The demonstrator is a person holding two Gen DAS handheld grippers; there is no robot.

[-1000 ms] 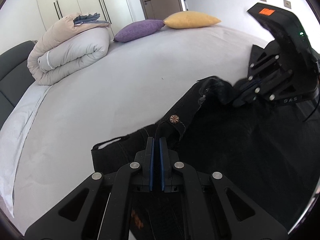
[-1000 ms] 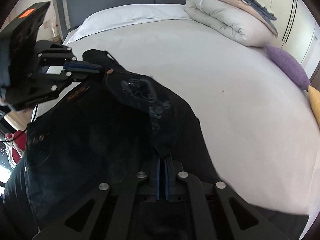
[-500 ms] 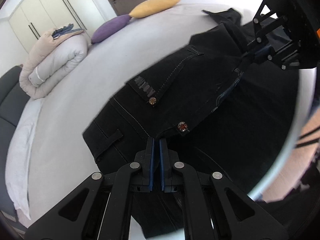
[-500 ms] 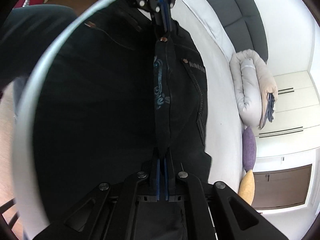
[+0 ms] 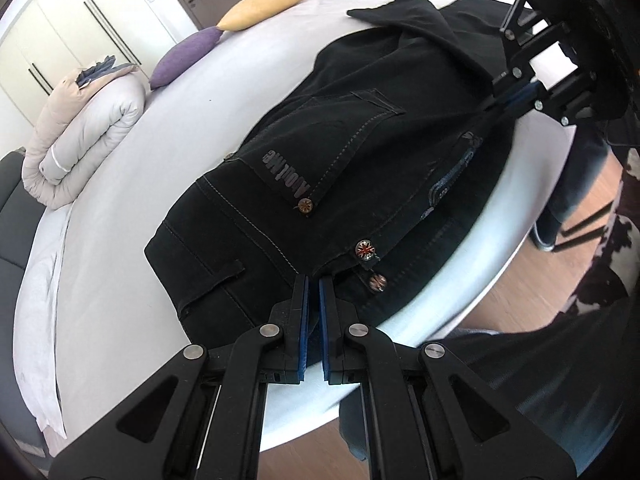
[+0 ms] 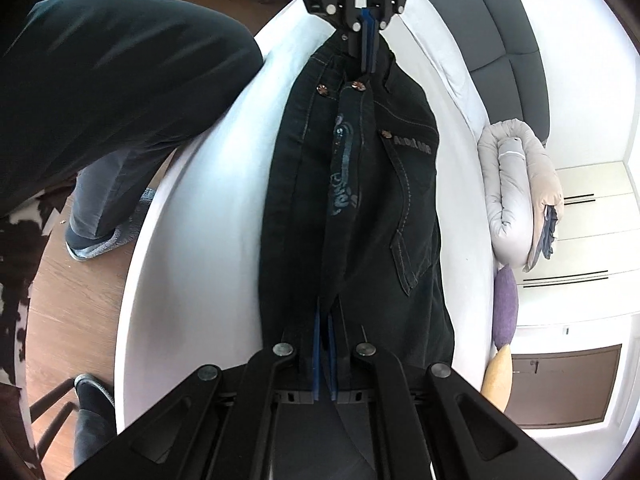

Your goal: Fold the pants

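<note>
While both tongs clamp black pants point(image 5: 360, 152), white bed point(image 5: 120, 208) spans room beside wardrobe point(image 5: 60, 20).

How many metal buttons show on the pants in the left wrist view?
3: one at the pocket corner, one on the waistband, one just below it. Folds of the pants may hide others.

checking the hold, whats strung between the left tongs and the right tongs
The waistband of the black pants, pulled taut from the left tongs to the right tongs, both shut on it. The right wrist view shows it best.
</note>
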